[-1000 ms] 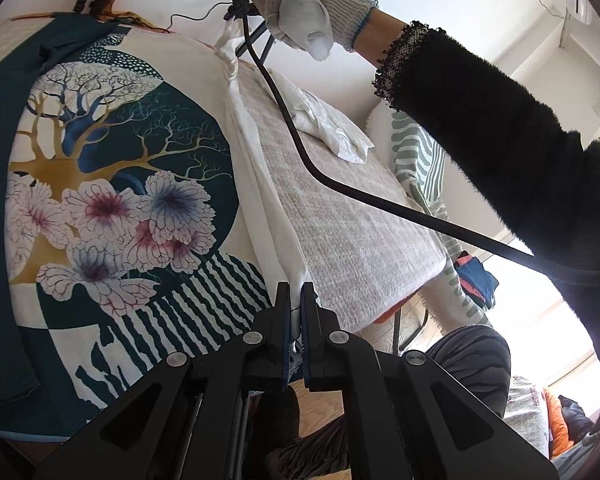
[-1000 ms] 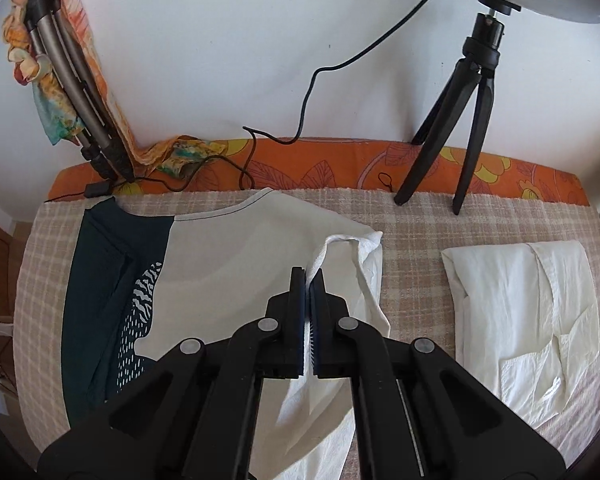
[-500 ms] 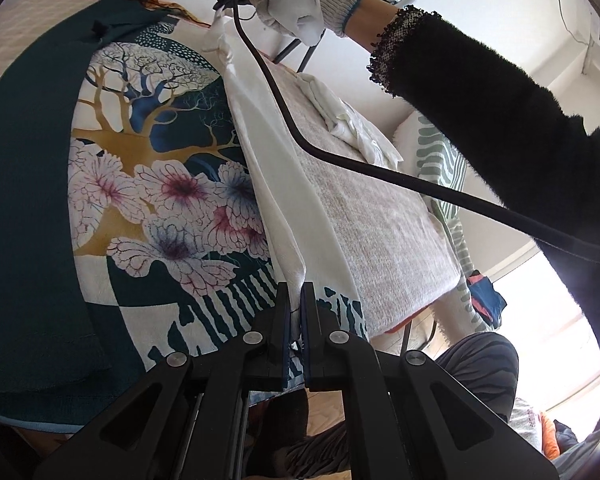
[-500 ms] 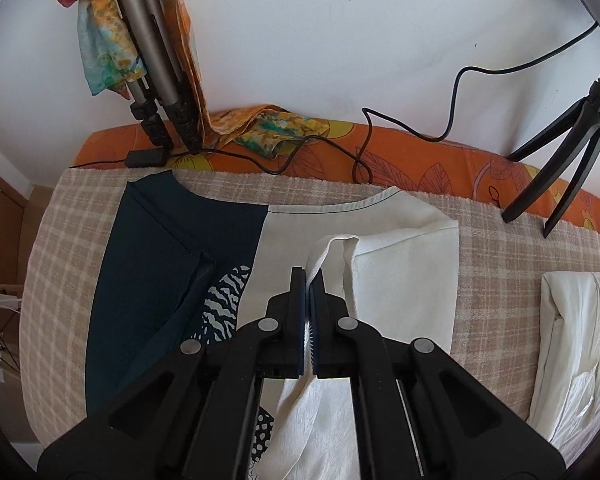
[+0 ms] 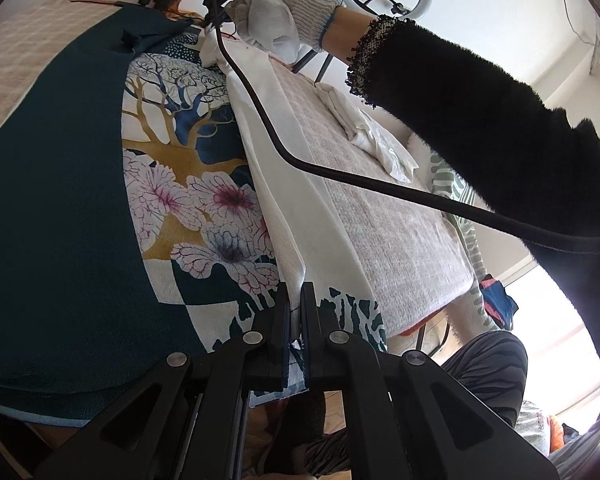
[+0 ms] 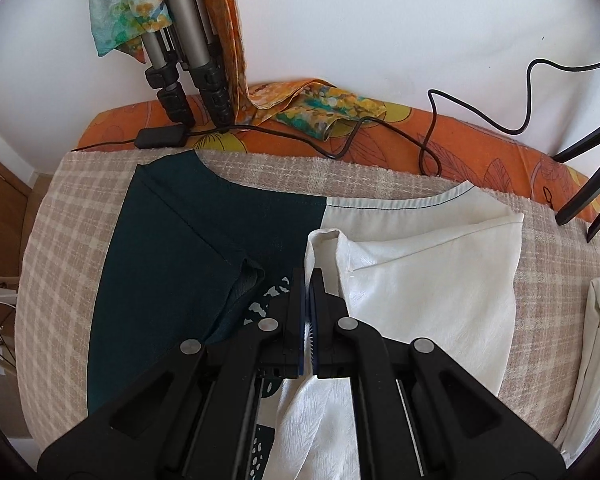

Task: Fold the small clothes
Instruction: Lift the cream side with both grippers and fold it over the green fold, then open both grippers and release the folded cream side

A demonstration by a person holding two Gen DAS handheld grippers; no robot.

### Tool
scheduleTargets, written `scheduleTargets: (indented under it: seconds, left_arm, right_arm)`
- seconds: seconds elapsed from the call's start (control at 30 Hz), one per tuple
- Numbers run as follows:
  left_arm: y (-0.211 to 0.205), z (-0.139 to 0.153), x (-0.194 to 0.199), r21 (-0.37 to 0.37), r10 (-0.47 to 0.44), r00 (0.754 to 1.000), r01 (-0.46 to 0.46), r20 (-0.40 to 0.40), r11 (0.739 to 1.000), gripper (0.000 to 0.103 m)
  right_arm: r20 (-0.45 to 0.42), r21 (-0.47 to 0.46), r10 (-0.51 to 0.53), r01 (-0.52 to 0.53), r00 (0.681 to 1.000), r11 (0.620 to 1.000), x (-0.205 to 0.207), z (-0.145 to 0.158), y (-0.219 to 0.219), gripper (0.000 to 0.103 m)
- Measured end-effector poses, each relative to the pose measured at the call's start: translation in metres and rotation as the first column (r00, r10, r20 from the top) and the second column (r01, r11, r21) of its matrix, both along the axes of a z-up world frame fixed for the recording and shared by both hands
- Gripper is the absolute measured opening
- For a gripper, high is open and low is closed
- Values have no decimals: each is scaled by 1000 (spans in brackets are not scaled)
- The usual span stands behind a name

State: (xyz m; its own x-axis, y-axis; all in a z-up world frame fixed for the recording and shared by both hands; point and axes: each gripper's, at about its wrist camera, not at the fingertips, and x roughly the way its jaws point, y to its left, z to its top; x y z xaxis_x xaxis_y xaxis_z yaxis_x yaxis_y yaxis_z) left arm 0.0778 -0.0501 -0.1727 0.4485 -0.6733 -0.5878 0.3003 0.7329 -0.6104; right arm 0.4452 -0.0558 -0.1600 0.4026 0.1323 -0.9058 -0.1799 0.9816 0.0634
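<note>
White wall and an orange flowered cover edge the far side of the beige checked worktop [image 6: 80,208], where a dark teal and cream printed top with a tree-and-blossom pattern [image 5: 80,208] lies spread flat, its neckline toward the wall. One side panel of that top is being carried over toward its middle: this is the first lengthwise fold. The left tongs [image 5: 294,312] are closed on the cream edge at the near hem, the cloth running out of the jaws in a taut white ridge. The right tongs [image 6: 310,300] are closed on the same folded edge up by the shoulder, the cream sleeve [image 6: 432,240] doubled over to their right. The left view shows the gloved right hand [image 5: 276,16] holding its tool over the collar end, a black cable [image 5: 340,176] trailing from it. A folded white garment [image 5: 368,132] sits well apart at the right end of the worktop. Next, I judge, both tongs need to lay the edge down together, parallel to the top's centre line, then let go without dragging it, and the opposite teal side would want the same treatment.
</note>
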Motion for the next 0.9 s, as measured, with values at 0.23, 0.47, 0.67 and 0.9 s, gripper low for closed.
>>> scheduleTargets:
  seconds: [0.23, 0.47, 0.67, 0.9]
  left_arm:
    - [8, 13, -4, 60, 15, 1000, -15, -3, 998, 17]
    - [12, 29, -25, 125, -47, 998, 43, 33, 991, 32]
    - [36, 36, -39, 192, -20, 998, 7, 66, 981, 32]
    - [66, 32, -35, 301, 25, 996, -50, 85, 952, 32]
  right_arm:
    - [-67, 132, 15, -6, 998, 991, 0, 1, -7, 15]
    - [40, 210, 57, -64, 998, 976, -51, 63, -45, 65]
    - [94, 233, 22, -43, 995, 972, -140, 95, -109, 64]
    - [17, 195, 18, -21, 1000, 980, -271, 59, -157, 64]
